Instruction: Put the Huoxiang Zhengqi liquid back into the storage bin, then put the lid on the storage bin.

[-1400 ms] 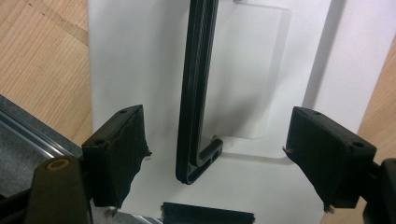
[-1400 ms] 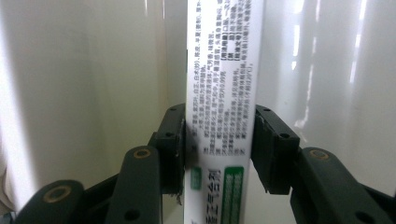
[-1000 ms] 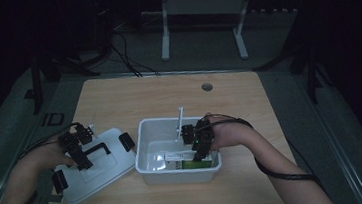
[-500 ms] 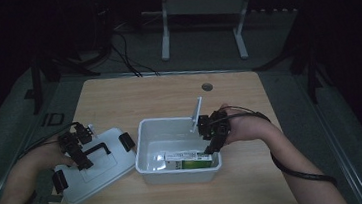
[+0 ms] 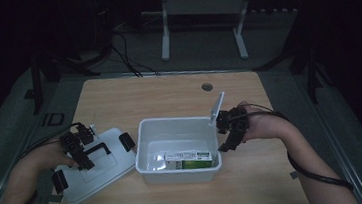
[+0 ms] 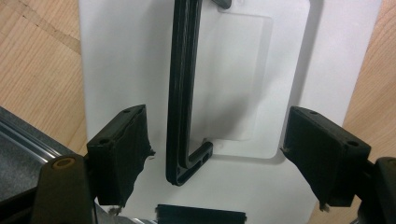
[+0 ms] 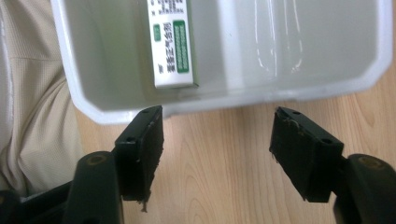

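A: Right gripper (image 5: 227,132) jaws just opened, nothing between them. Carton (image 5: 188,159) lies in bin (image 5: 171,124), just ahead.

B: Left gripper (image 5: 79,151) spread wide, astride lid handle (image 6: 183,88). Centre, then pinch.

The carton's (image 7: 170,42) small print was too blurred to read, and the top edge cut it off. The bin (image 5: 196,173) wall hid its lower part. The lid's (image 6: 130,60) corners ran out of frame.
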Available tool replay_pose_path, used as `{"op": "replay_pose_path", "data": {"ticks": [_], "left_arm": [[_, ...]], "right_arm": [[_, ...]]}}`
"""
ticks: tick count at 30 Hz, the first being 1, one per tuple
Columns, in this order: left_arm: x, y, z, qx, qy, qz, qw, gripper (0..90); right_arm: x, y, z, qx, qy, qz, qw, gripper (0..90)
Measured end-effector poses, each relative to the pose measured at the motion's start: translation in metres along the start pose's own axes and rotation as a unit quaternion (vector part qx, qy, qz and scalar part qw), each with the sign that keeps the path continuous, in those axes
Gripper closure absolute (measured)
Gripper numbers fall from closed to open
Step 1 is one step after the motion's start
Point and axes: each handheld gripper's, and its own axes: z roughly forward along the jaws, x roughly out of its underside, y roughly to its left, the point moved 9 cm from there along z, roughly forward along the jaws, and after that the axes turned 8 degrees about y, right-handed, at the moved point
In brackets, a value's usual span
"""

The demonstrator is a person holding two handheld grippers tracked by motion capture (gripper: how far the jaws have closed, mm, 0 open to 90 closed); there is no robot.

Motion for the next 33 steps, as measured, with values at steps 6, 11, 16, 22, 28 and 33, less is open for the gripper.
{"op": "replay_pose_path", "data": {"ticks": [6, 11, 16, 22, 28, 33], "left_arm": [[-0.001, -0.002, 0.003, -0.002, 0.002, 0.017, 0.9999, 34.0], [-0.003, 0.0, 0.003, -0.008, -0.003, 0.019, 0.9998, 43.6], [-0.004, 0.001, 0.004, -0.01, -0.01, 0.023, 0.9997, 50.8], [-0.009, 0.004, 0.011, -0.018, -0.003, 0.025, 0.9995, 51.7], [-0.016, 0.001, 0.015, -0.014, 0.004, 0.034, 0.9993, 55.7], [-0.019, 0.001, 0.02, -0.02, 0.012, 0.042, 0.9989, 62.1]], "right_arm": [[0.016, -0.005, 0.004, 0.012, -0.012, 0.007, 0.9998, 20.8], [0.032, -0.007, 0.017, 0.003, -0.01, 0.015, 0.9998, 18.5], [0.052, -0.015, 0.035, 0.016, 0.005, 0.028, 0.9995, 19.0], [0.069, -0.016, 0.055, 0.011, 0.015, 0.04, 0.999, 19.1], [0.079, -0.016, 0.069, 0.004, 0.02, 0.051, 0.9985, 19.1], [0.082, -0.017, 0.076, 0.003, 0.015, 0.061, 0.998, 19.1]]}}
